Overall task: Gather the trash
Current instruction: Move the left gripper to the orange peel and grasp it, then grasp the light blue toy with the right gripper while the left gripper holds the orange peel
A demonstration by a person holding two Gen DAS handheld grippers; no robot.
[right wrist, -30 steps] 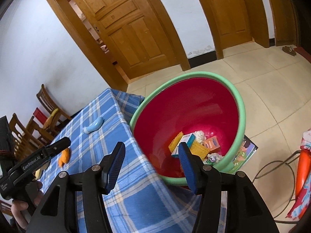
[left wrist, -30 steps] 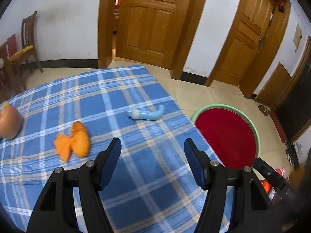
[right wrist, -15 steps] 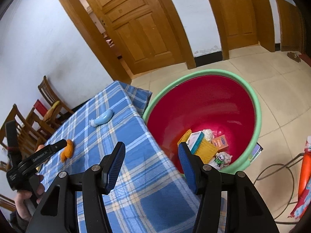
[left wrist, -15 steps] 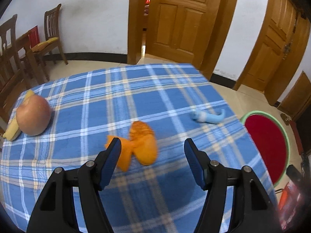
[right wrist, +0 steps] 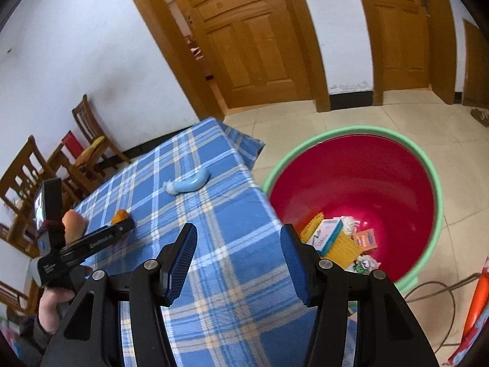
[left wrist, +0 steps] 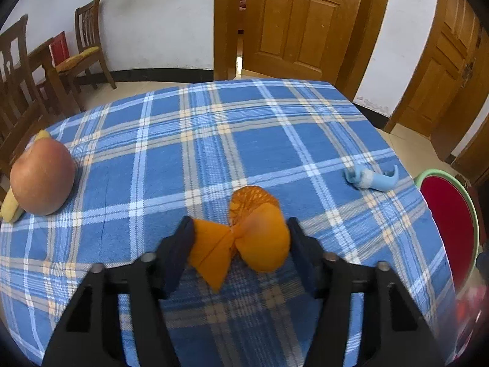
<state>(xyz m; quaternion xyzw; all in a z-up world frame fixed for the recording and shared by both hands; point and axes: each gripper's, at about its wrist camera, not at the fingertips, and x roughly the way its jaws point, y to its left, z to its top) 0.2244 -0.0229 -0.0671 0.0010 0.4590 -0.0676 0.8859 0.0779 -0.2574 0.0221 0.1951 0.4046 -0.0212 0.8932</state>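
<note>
Left wrist view: left gripper (left wrist: 238, 238) is closing around the orange net bag (left wrist: 253, 238); right gripper (right wrist: 238, 250) hangs half open, empty.

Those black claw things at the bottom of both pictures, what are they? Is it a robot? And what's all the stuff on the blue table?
No robot here. A person holds a two-finger grabber in each hand, and each grabber carries a camera that looks out along its fingers. So one picture is seen from the left gripper and the other from the right gripper.

The checked tablecloth has an orange net bag, a small blue tube-shaped thing, an apple and something yellow, maybe a banana, behind it.

The left gripper's jaws are closing with the orange bag between them; it isn't lifted yet. The right gripper is open and holds nothing. Beside the table, on the floor, stands a red tub with a green rim that already has bits of trash in it.
</note>
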